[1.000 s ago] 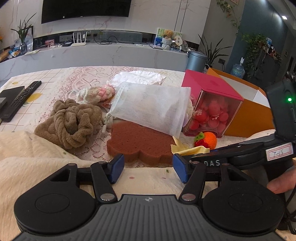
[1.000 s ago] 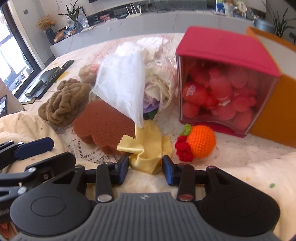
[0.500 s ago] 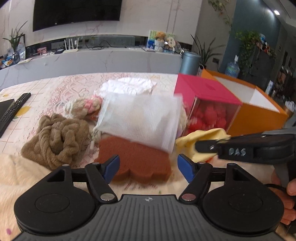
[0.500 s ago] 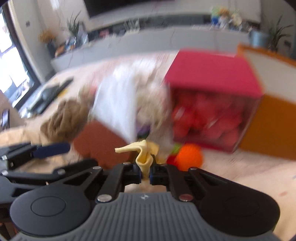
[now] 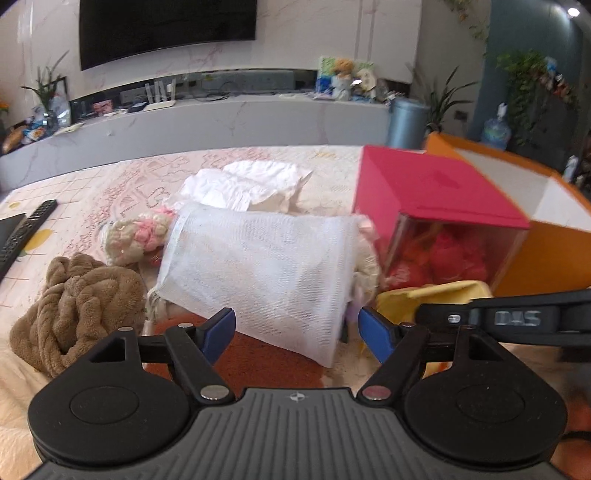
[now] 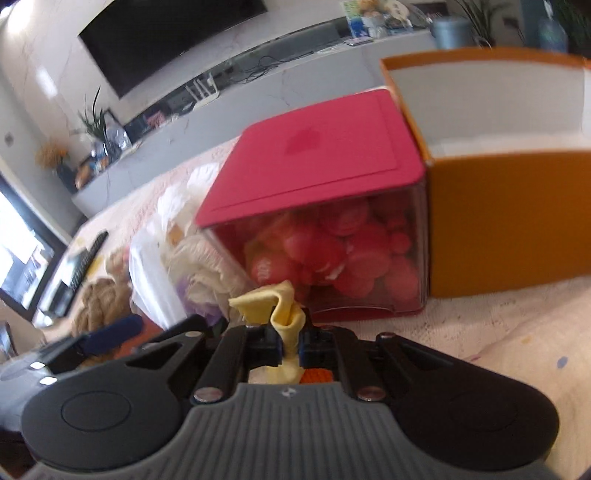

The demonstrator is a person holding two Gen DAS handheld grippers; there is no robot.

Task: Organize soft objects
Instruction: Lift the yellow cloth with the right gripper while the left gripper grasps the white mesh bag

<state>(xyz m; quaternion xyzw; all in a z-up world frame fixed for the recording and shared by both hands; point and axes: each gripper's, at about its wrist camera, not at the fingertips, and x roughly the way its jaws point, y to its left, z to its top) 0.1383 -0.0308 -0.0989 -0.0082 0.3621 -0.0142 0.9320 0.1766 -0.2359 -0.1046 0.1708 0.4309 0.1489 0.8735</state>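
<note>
My right gripper (image 6: 290, 341) pinches the crumpled yellow cloth (image 6: 284, 314), left gripper (image 5: 297, 326) wide and empty; next, I judge, into the open orange cardboard box (image 6: 509, 221) at right.

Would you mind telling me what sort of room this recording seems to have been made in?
Most likely a home living room. A large television hangs on a marble-look wall above a long low media shelf, houseplants stand in the corner, and a remote control lies on the lace-covered table.
</note>
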